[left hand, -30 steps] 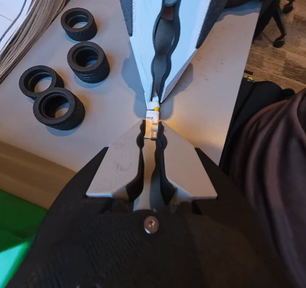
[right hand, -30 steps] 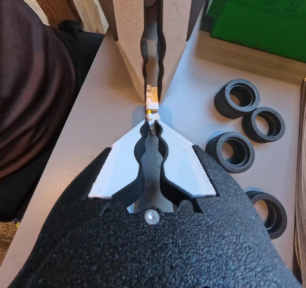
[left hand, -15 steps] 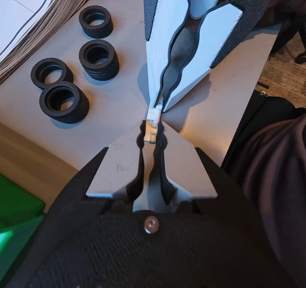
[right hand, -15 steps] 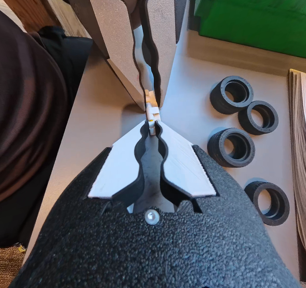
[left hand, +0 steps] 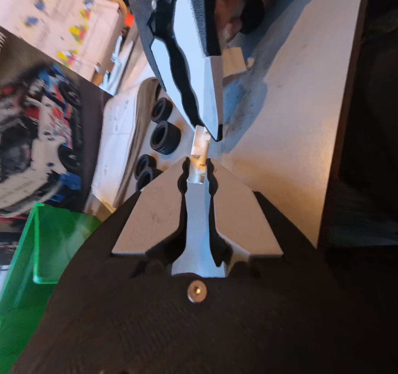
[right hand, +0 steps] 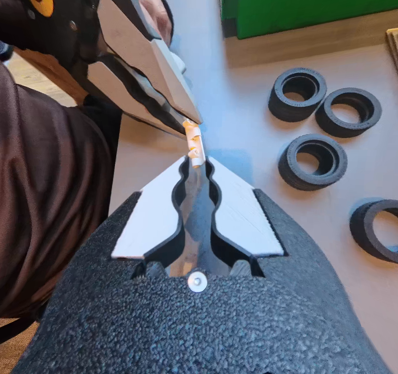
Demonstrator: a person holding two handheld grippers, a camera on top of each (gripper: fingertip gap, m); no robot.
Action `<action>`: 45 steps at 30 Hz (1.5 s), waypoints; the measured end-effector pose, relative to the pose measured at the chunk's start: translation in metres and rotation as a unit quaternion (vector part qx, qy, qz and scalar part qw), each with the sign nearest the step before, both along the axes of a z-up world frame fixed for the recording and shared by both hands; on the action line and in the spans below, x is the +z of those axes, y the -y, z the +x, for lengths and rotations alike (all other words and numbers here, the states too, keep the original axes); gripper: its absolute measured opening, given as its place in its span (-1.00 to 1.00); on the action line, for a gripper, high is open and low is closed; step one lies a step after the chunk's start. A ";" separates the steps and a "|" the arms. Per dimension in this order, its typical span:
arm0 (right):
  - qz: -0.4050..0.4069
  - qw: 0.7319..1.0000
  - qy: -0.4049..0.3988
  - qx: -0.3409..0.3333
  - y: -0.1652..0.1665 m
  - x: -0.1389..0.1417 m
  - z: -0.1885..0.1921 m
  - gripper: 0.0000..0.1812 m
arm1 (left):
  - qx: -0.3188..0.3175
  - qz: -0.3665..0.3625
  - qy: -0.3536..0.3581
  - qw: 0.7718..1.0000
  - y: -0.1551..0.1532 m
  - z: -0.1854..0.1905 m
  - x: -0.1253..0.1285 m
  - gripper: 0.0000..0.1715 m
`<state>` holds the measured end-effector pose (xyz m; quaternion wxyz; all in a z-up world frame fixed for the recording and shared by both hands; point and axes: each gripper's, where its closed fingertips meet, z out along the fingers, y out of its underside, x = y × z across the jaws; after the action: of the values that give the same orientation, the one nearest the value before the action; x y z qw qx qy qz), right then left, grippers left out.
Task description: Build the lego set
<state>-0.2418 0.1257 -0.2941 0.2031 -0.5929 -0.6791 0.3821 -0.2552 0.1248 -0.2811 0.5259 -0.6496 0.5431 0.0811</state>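
Pale tabletop [right hand: 247,66], black tyres [right hand: 312,165], both grippers' fingers [left hand: 234,204] pinching white lego piece [right hand: 195,146]

Surface finishes, as seen

Black tyres [right hand: 312,164] are showing matt, ribbed rubber; the right gripper [right hand: 196,159] housing is presenting rough, pebbled black plastic; the table [right hand: 247,66] is looking smooth and matt.

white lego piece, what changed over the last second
The two grippers tilted off their straight nose-to-nose line, and the yellow pin gap in the white lego piece closed. Left gripper and right gripper stay shut on it; four tyres unmoved.
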 end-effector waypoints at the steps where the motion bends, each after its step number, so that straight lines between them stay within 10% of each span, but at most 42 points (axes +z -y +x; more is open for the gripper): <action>1: 0.004 1.000 -0.006 0.004 0.002 0.001 -0.001 -0.86 | -0.001 0.022 -0.015 1.000 0.000 -0.001 0.001 -0.85; 5: 0.189 0.981 -0.047 0.008 -0.007 0.006 -0.002 -0.92 | 0.004 0.013 -0.004 1.000 0.004 -0.006 0.000 -0.74; 10: 0.563 0.822 -0.064 0.062 -0.016 0.018 0.003 -0.92 | 0.003 -0.113 0.090 0.990 0.004 -0.008 0.004 -0.49; 17: 0.649 0.752 -0.009 0.117 -0.019 -0.001 0.017 -0.84 | -0.019 -0.147 0.014 0.989 -0.005 0.000 -0.021 -0.91; 20: 0.637 0.765 0.010 0.096 -0.027 0.002 0.035 -0.74 | -0.017 -0.146 0.014 0.989 -0.004 0.000 -0.021 -0.91; 29: 0.361 0.929 -0.038 -0.073 -0.032 0.010 0.053 -0.69 | 0.020 -0.195 0.069 0.978 -0.006 -0.009 -0.017 -0.59; 38: 0.297 0.951 -0.082 -0.036 -0.018 0.014 0.029 -0.78 | 0.024 -0.230 0.086 0.969 -0.024 0.001 -0.020 -0.66; 45: 0.332 0.918 -0.160 -0.147 -0.056 0.045 0.041 -0.82 | 0.057 -0.157 0.065 0.984 -0.045 -0.002 -0.015 -0.58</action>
<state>-0.2004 0.1819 -0.2491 0.5482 -0.5152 -0.6308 0.1901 -0.2571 0.1694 -0.2962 0.4458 -0.7580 0.4759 -0.0173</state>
